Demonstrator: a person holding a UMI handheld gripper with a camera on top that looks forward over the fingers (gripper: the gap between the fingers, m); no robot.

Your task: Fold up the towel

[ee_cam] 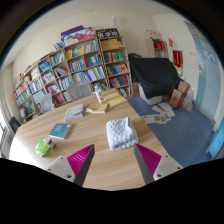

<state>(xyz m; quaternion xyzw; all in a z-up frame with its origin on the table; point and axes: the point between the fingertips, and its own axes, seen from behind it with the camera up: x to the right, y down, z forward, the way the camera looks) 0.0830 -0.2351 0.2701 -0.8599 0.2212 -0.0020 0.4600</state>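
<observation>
A white textured towel lies bunched in a rough folded heap on the wooden table, just ahead of my fingers and a little beyond them. My gripper is open and empty, held above the table's near part. Its two fingers with magenta pads stand wide apart, with bare tabletop between them. The towel is not between the fingers.
On the table's left are a blue book and a green object; a grey box and books lie at the far end. A bookshelf lines the wall. A dark chair and blue carpet are to the right.
</observation>
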